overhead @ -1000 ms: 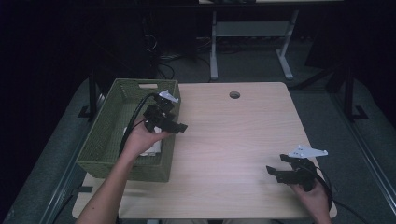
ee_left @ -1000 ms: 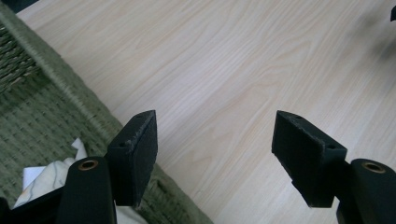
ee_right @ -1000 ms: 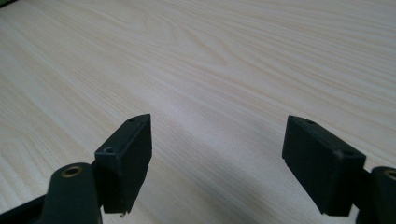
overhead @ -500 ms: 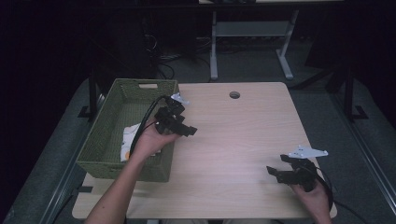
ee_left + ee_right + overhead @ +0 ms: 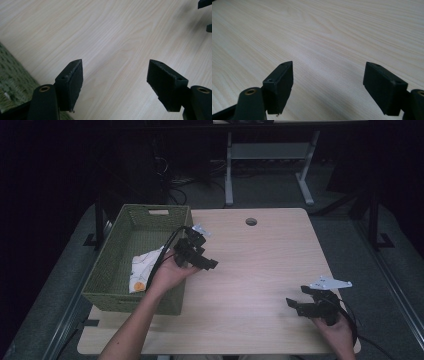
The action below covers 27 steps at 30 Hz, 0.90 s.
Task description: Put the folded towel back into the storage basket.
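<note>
Left tongs [image 5: 204, 261] released, jaws wide apart with nothing between them, held above the table [image 5: 260, 270] just beside the right wall of the green woven basket [image 5: 116, 265]. White cloth with an orange spot [image 5: 141, 270] lies inside the basket. Right tongs [image 5: 300, 304] also released and empty, low over the table near its front right corner.

left gripper [image 5: 196, 254]: black, ribbed pads, brass screws, black cable | right gripper [image 5: 311, 305]: black, grey three-cornered plate | forearms bare
</note>
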{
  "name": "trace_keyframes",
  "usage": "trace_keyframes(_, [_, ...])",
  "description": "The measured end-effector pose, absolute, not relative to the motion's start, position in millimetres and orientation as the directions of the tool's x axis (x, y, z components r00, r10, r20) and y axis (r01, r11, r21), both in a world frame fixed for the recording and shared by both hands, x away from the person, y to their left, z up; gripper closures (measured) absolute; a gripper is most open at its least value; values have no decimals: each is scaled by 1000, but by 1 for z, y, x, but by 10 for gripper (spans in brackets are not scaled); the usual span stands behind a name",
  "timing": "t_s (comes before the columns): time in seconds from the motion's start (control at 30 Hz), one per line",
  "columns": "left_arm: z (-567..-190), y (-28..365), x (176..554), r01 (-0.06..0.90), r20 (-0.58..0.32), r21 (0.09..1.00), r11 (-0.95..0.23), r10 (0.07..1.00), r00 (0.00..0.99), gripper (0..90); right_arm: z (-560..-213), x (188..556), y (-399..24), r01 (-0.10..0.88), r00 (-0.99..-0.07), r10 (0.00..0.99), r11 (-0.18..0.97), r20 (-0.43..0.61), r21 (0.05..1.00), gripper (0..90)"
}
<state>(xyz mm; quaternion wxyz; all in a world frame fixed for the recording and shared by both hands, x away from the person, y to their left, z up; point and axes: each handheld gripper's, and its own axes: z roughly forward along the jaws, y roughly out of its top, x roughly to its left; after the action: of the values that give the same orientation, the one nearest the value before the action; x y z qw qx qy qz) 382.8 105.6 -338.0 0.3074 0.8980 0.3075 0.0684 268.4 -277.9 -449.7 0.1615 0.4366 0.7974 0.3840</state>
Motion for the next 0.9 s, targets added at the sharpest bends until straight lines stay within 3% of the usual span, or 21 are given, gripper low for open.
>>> trace_keyframes(0.9, [-367,68,372,506,-98,592,-627,567,818,287,-451,268,-279,577,-566,821,330,74,747,236])
